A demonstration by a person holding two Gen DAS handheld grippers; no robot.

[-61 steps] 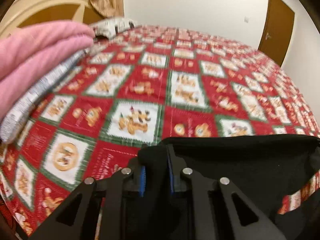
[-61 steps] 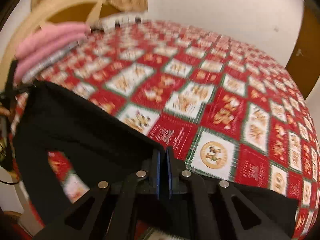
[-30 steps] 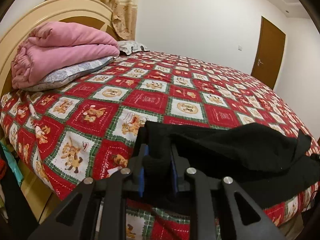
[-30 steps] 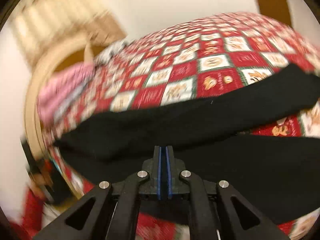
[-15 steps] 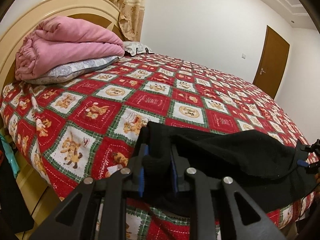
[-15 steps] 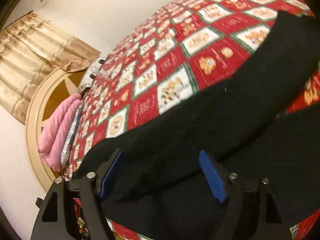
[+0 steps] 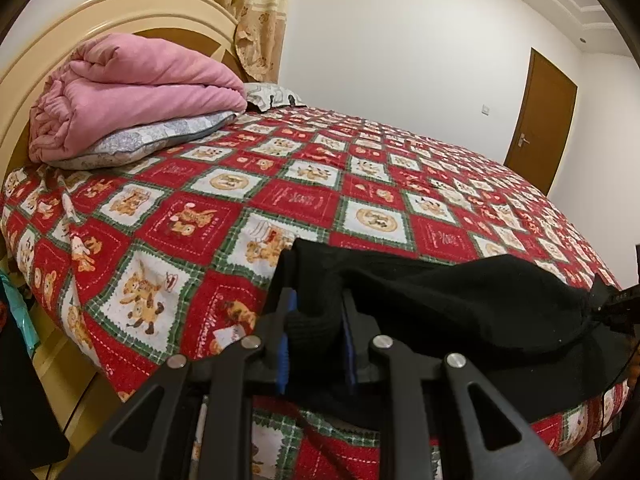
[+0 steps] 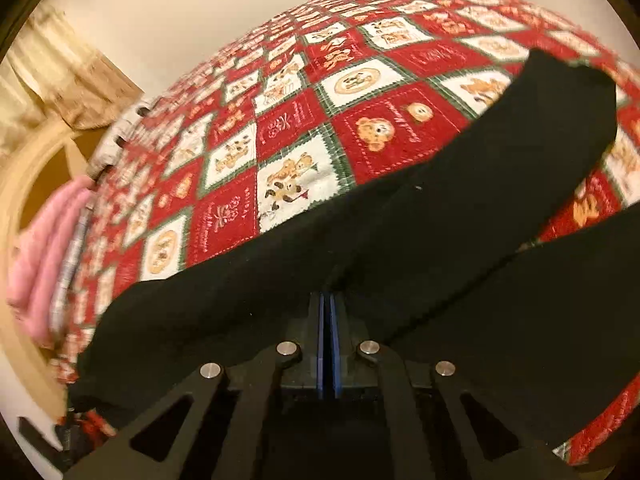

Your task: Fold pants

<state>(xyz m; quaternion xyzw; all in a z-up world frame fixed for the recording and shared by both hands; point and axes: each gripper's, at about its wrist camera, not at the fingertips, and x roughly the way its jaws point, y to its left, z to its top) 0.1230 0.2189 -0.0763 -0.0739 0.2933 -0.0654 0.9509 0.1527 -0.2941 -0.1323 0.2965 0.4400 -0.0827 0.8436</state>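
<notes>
Black pants (image 7: 460,300) lie along the near edge of a bed with a red, white and green patterned cover (image 7: 304,200). My left gripper (image 7: 316,320) is shut on a bunched end of the pants at the bed's near edge. In the right wrist view the pants (image 8: 360,248) stretch across the cover (image 8: 288,128), with one leg end lying folded back at the upper right. My right gripper (image 8: 328,308) has its blue pads pressed together at the pants' near edge; the cloth hides the tips, so whether any fabric is pinched does not show.
A folded pink blanket (image 7: 132,84) rests on a grey pillow (image 7: 152,140) by the cream headboard (image 7: 132,12). A brown door (image 7: 540,116) stands in the far right wall. The other gripper's tip (image 7: 618,308) shows at the pants' right end.
My right gripper, shut a second ago, was open half a second ago and has shut again at the pants' edge. My left gripper has kept its hold and barely moved.
</notes>
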